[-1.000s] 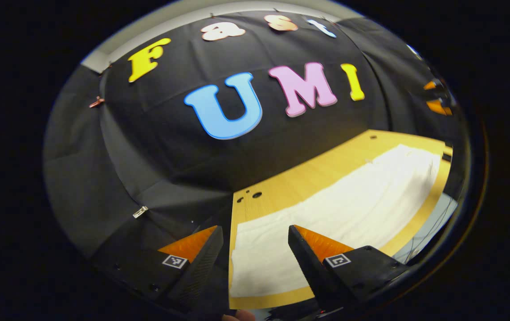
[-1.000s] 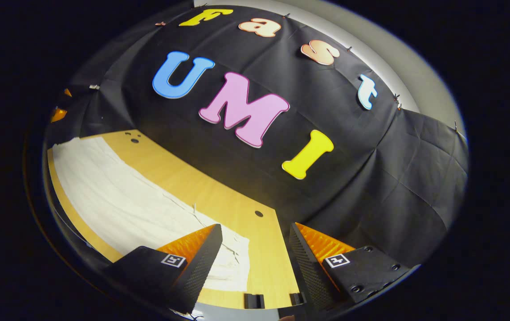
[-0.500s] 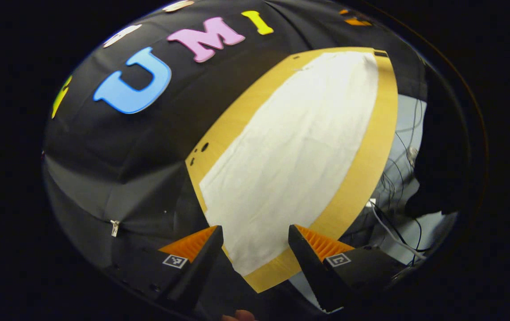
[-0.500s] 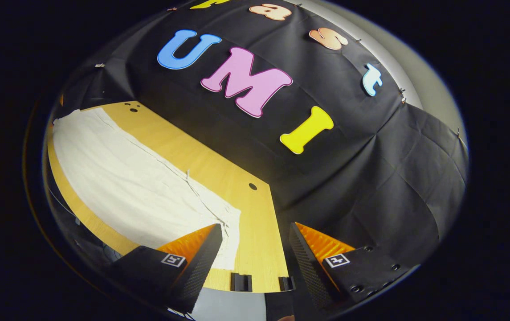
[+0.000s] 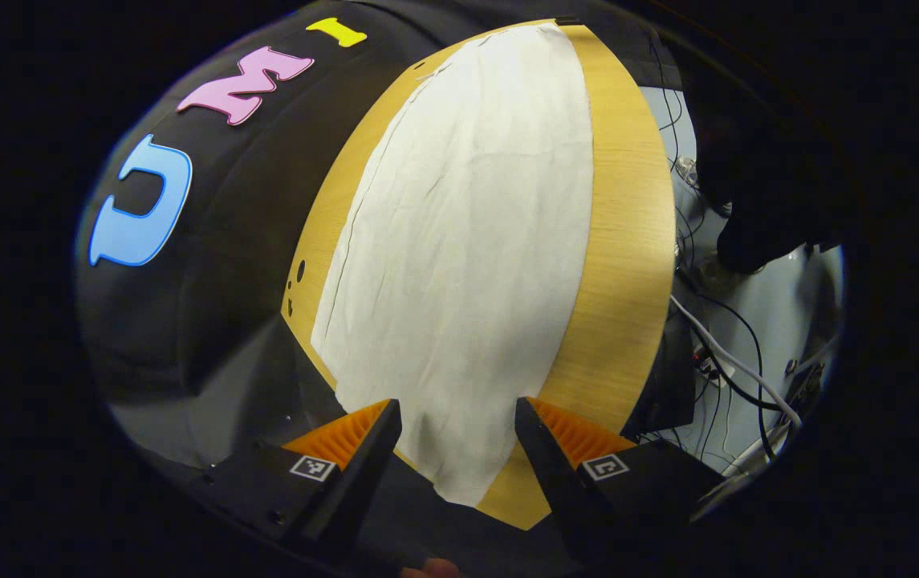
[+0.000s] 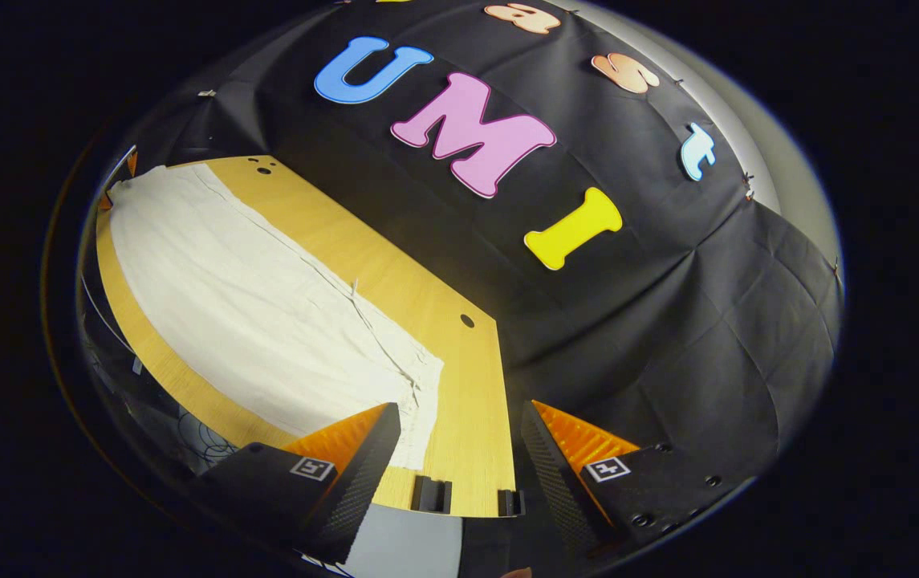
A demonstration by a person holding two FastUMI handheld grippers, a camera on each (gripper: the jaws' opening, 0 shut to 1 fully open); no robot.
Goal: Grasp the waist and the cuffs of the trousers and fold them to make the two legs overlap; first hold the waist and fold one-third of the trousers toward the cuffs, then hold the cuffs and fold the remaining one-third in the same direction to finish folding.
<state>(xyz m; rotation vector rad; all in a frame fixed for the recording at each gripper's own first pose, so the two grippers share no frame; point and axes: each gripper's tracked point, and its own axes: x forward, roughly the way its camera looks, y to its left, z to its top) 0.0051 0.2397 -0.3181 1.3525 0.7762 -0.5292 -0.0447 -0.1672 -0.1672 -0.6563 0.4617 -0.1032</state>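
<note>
Here the white trousers (image 5: 459,241) are lying flat along the wooden table (image 5: 628,241), running toward twelve o'clock in the left gripper view. The left gripper (image 5: 455,417) is hovering with fingers spread over the near end; the right gripper (image 6: 459,425) is hanging spread beside the gathered end at its nine o'clock. Both should probably be pinching matching edges before lifting together.

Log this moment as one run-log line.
stage: pre-grasp | trousers: flat on table, unfolded | left gripper: open, above trouser end | right gripper: open, above other end | contact: none
</note>
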